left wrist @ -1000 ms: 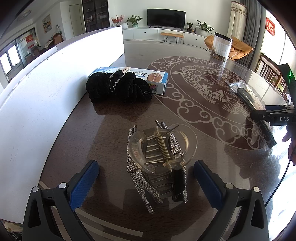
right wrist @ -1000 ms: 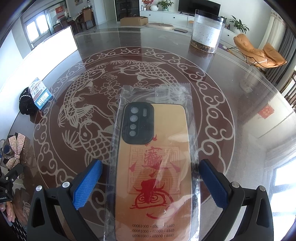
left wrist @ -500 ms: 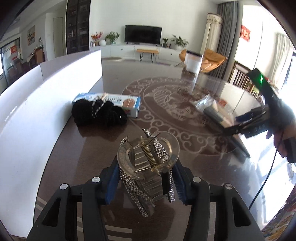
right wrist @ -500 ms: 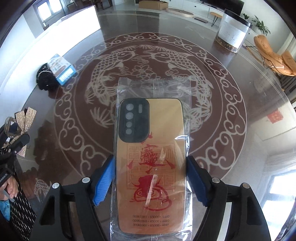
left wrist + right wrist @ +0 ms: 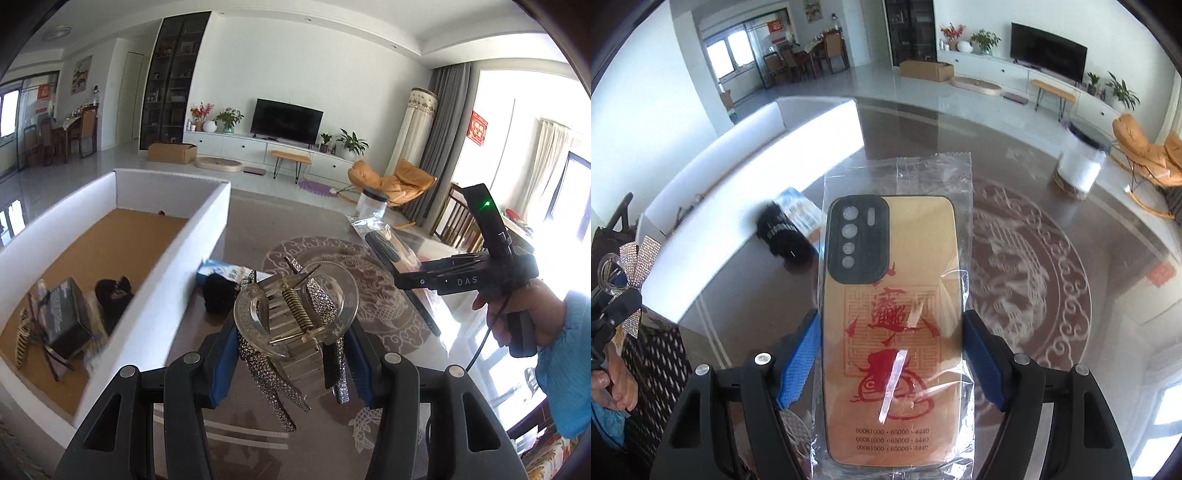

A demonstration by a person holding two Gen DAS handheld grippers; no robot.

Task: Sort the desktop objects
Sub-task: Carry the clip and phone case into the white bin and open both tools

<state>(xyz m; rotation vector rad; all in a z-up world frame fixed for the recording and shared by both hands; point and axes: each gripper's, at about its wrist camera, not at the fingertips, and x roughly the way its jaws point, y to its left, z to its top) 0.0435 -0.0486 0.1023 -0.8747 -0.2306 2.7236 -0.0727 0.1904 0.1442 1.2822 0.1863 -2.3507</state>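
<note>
Left tongs (image 5: pixel 291 363) clenched on hair clip (image 5: pixel 295 317), right tongs (image 5: pixel 892 363) gripping bagged phone case (image 5: pixel 892 317), white box (image 5: pixel 162 295) beside.

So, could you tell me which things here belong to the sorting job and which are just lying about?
Job:
- hair clip, in left gripper
- phone case, in right gripper
- white box

Lying about:
- jar
- table
</note>
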